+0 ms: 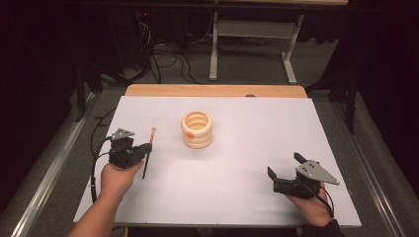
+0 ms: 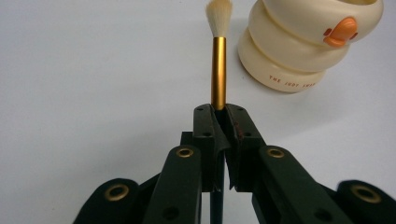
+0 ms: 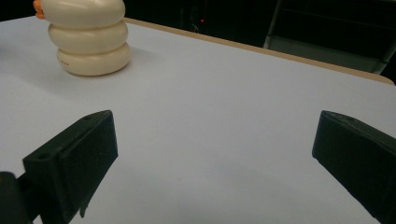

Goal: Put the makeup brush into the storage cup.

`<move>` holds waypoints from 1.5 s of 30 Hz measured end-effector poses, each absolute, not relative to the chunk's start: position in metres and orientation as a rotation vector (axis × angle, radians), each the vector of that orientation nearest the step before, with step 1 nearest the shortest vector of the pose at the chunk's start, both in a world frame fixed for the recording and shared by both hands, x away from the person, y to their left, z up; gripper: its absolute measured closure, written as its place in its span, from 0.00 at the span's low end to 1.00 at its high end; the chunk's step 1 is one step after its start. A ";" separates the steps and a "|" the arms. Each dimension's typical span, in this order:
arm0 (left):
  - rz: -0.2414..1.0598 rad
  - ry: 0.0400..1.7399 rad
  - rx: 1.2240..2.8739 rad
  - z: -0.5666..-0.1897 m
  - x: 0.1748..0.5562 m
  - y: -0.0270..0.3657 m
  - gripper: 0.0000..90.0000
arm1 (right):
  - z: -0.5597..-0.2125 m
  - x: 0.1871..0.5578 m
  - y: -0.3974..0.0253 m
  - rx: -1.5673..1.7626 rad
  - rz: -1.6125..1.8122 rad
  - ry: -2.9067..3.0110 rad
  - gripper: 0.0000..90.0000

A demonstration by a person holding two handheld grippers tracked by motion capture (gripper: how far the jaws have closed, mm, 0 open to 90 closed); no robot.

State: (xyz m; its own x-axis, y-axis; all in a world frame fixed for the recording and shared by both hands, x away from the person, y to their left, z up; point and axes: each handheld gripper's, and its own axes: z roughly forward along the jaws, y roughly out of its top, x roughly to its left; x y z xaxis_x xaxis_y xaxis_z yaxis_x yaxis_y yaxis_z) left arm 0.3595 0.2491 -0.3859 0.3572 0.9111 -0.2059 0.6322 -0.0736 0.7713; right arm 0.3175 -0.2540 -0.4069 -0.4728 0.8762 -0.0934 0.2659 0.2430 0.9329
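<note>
Slim gold-ferruled, white-bristled brush point(image 2: 218, 70): light, stiff, best held mid-handle; left gripper point(image 2: 219, 122) fingers clamp it, right gripper point(image 1: 286, 170) fingers gape empty.

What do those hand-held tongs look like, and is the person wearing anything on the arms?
Both the left tongs and the right tongs are black with brass-coloured rivets, each topped by a grey three-cornered plate and trailing a black cable. A dark sleeve covers the right wrist; the left forearm is bare.
</note>
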 end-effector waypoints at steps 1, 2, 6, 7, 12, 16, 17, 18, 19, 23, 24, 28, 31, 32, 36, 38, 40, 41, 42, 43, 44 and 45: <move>0.418 1.359 1.775 -0.387 0.358 0.250 0.93 | -0.407 0.318 -0.254 1.029 1.228 1.883 0.01; 0.420 1.359 1.756 -0.388 0.357 0.251 0.93 | -0.407 0.318 -0.254 1.028 1.230 1.883 0.01; 0.462 1.338 1.720 -0.389 0.353 0.252 0.93 | -0.407 0.318 -0.253 1.028 1.232 1.884 0.01; 0.470 1.328 1.711 -0.389 0.352 0.252 0.93 | -0.407 0.317 -0.253 1.034 1.229 1.883 0.01; 0.489 1.303 1.650 -0.389 0.346 0.256 0.93 | -0.407 0.318 -0.251 1.020 1.225 1.884 0.01; 0.504 1.277 1.642 -0.389 0.343 0.258 0.93 | -0.408 0.318 -0.251 1.015 1.224 1.890 0.01; 0.501 1.273 1.636 -0.390 0.342 0.259 0.93 | -0.408 0.318 -0.250 1.023 1.228 1.890 0.01; 0.502 1.269 1.636 -0.391 0.342 0.259 0.93 | -0.408 0.318 -0.250 1.022 1.229 1.892 0.01; 0.504 1.262 1.640 -0.391 0.341 0.260 0.93 | -0.408 0.318 -0.250 1.017 1.230 1.893 0.01; 0.484 1.241 1.642 -0.392 0.340 0.260 0.93 | -0.408 0.318 -0.248 1.014 1.235 1.900 0.01; 0.483 1.239 1.639 -0.392 0.340 0.260 0.93 | -0.408 0.318 -0.248 1.015 1.233 1.903 0.01; 0.472 1.230 1.624 -0.392 0.337 0.262 0.93 | -0.409 0.319 -0.245 1.005 1.231 1.907 0.01; 0.460 1.209 1.592 -0.391 0.335 0.263 0.93 | -0.410 0.318 -0.244 1.012 1.231 1.916 0.01; 0.465 1.203 1.588 -0.390 0.334 0.263 0.93 | -0.410 0.318 -0.244 1.011 1.231 1.916 0.01; 0.485 1.185 1.581 -0.390 0.332 0.264 0.93 | -0.410 0.318 -0.245 1.011 1.234 1.912 0.01; 0.494 1.176 1.576 -0.390 0.332 0.264 0.93 | -0.410 0.318 -0.246 1.007 1.235 1.909 0.01; 0.510 1.170 1.568 -0.391 0.331 0.264 0.93 | -0.410 0.319 -0.246 1.010 1.235 1.910 0.01; 0.515 1.165 1.566 -0.391 0.330 0.264 0.93 | -0.410 0.319 -0.246 1.011 1.239 1.910 0.01; 0.522 1.162 1.561 -0.391 0.330 0.264 0.93 | -0.410 0.319 -0.246 1.012 1.239 1.909 0.01; 0.529 1.159 1.555 -0.391 0.330 0.264 0.93 | -0.410 0.319 -0.246 1.012 1.239 1.909 0.01; 0.536 1.153 1.554 -0.391 0.329 0.264 0.93 | -0.410 0.319 -0.246 1.012 1.239 1.909 0.01; 0.548 1.150 1.550 -0.391 0.329 0.265 0.93 | -0.410 0.319 -0.246 1.013 1.237 1.908 0.01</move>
